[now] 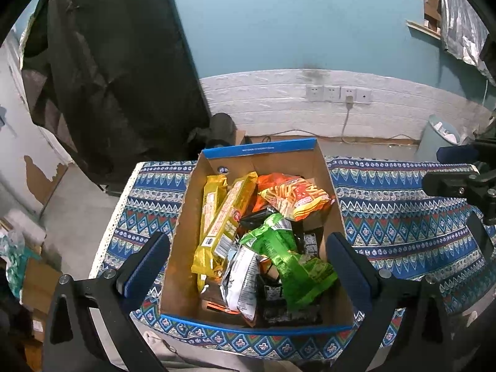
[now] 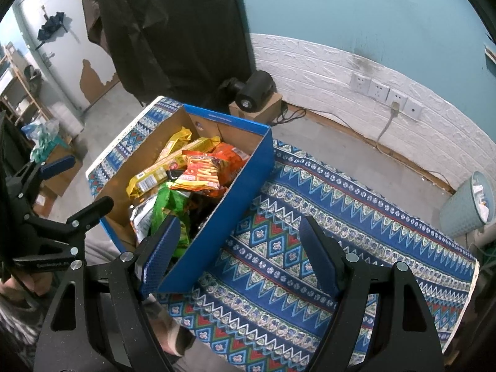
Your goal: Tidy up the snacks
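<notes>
Covering the table is a blue patterned cloth with zigzag and diamond bands (image 2: 356, 217), and on its left part sits an open cardboard box with blue outer walls (image 2: 245, 167). Inside the box lies a loose heap of snack packets: two long yellow wrapped packs (image 1: 217, 220) lean side by side against the left wall, an orange bag printed with fries (image 1: 294, 198) rests near the far right corner, a crumpled green bag (image 1: 288, 257) lies nearer the front, and a silver-white pouch (image 1: 241, 279) sits just beside it, over dark wrappers I cannot read. The left gripper (image 1: 248, 263) hovers above the box, its blue-padded jaws spread wide and holding nothing. The right gripper (image 2: 238, 254) hangs over the box's near right corner, jaws likewise parted and empty.
</notes>
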The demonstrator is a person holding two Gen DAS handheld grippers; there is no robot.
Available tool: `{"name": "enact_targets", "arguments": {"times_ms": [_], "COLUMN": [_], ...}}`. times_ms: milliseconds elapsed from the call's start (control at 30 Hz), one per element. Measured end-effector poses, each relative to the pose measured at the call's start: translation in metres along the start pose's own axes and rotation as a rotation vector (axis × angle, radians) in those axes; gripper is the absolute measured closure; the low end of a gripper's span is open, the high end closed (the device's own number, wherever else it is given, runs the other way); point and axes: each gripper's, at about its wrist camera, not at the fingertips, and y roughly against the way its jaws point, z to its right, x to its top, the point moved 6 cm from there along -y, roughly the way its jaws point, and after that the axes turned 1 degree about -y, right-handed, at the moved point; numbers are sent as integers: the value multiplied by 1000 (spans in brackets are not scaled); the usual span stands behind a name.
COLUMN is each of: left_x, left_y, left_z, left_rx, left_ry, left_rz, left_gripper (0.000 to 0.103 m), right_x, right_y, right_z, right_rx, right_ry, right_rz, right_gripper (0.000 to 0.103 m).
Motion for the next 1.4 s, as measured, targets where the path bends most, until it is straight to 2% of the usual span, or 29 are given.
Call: {"name": "enact_targets", "arguments": {"times_ms": [933,1400], "left_x": [0,-1], "left_y": [-3,0], "left_z": [-5,-4], "left_rx": [73,65], "left_ry": [-7,-8], "left_rz": [-15,-11], "left_gripper": [1,1], "right_x": [0,0], "right_y": [-2,-3], "right_z": [-1,-1], "right_rx": [-2,-4], "right_ry": [0,1], "right_rz": [-6,-6], "right_gripper": [24,24]}}
